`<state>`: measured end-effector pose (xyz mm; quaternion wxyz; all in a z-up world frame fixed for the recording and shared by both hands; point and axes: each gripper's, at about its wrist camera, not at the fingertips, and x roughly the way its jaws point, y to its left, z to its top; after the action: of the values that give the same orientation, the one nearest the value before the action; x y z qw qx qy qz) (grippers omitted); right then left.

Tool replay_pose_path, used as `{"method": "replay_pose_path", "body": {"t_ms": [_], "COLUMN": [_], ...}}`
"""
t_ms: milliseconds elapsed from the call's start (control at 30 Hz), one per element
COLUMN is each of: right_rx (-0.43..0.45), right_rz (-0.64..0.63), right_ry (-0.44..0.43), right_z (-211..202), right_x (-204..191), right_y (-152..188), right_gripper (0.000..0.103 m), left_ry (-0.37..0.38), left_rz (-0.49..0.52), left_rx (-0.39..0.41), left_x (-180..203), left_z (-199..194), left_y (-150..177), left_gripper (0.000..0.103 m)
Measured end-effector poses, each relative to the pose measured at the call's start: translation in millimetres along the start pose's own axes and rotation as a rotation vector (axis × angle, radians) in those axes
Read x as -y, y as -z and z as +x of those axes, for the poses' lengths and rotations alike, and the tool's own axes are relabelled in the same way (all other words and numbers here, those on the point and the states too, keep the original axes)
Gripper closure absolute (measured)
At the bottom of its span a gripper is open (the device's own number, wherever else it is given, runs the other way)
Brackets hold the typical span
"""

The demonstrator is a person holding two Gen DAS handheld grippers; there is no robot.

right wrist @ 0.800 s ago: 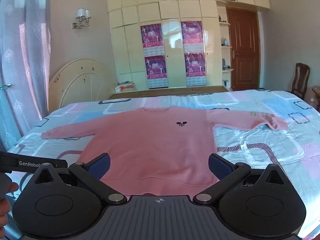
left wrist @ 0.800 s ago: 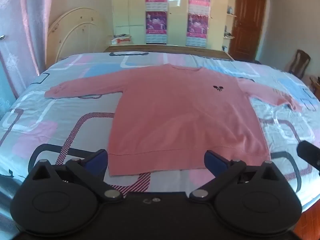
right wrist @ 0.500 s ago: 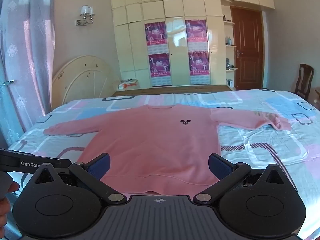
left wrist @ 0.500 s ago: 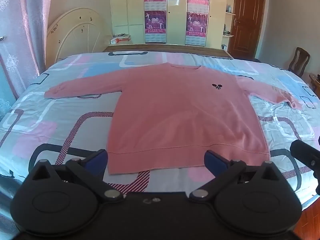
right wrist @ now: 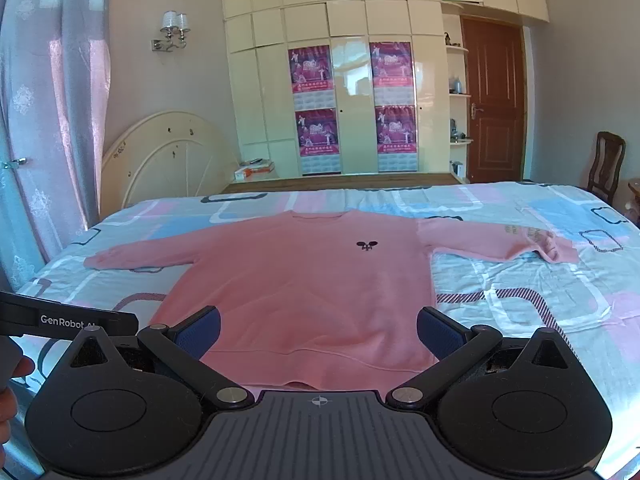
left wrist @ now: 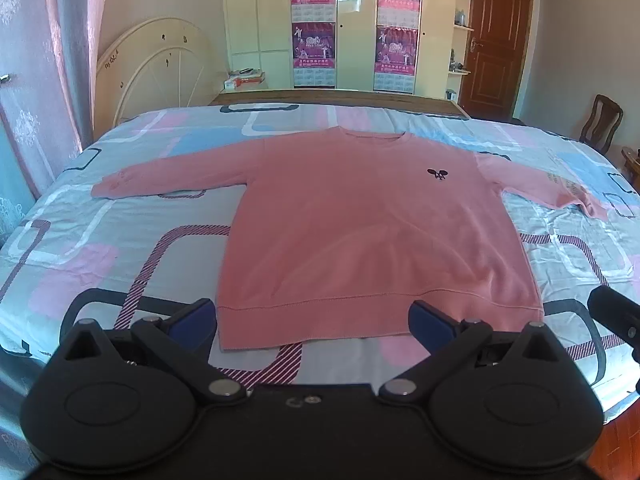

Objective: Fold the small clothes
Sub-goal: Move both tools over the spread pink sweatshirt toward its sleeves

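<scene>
A pink long-sleeved sweater [left wrist: 360, 232] [right wrist: 304, 280] lies flat and face up on the bed, both sleeves spread out sideways, a small dark logo on its chest, its hem nearest me. My left gripper [left wrist: 314, 320] hovers open just short of the hem, blue pads wide apart with nothing between them. My right gripper [right wrist: 318, 330] is open too, held above the hem's right part, nothing gripped. The left gripper's body [right wrist: 68, 320] shows at the left edge of the right wrist view, with fingers of the person's hand [right wrist: 10, 392] below it.
The bed [left wrist: 120, 240] has a patterned sheet in pink, blue and white. Beyond it stand a cream wardrobe [right wrist: 352, 92] with posters, a round headboard panel [right wrist: 168, 160] leaning on the wall, a brown door [right wrist: 494, 104] and a wooden chair [right wrist: 606, 164]. Curtains [right wrist: 48, 120] hang at the left.
Both cameras have tipped up slightly, so the sweater sits lower in each view. Both grippers stay open and the sweater has not moved.
</scene>
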<state>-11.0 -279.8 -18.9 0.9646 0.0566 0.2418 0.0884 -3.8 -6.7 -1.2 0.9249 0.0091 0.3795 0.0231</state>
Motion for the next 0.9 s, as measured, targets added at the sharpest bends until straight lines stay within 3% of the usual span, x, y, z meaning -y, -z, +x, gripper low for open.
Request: {"method": "replay_pose_path", "body": {"t_ms": [900], "right_rx": [-0.014], "right_rz": [0.007], "right_ry": [0.001], "right_z": [9], "right_x": [2], "right_y": [-3], "right_gripper": [0.000], "left_ry": [-0.001], "left_rz": [0.010], "left_rx": [-0.023], "left_x": [2], "left_z": [10], "left_y": [-5], "left_gripper": [0.001]}}
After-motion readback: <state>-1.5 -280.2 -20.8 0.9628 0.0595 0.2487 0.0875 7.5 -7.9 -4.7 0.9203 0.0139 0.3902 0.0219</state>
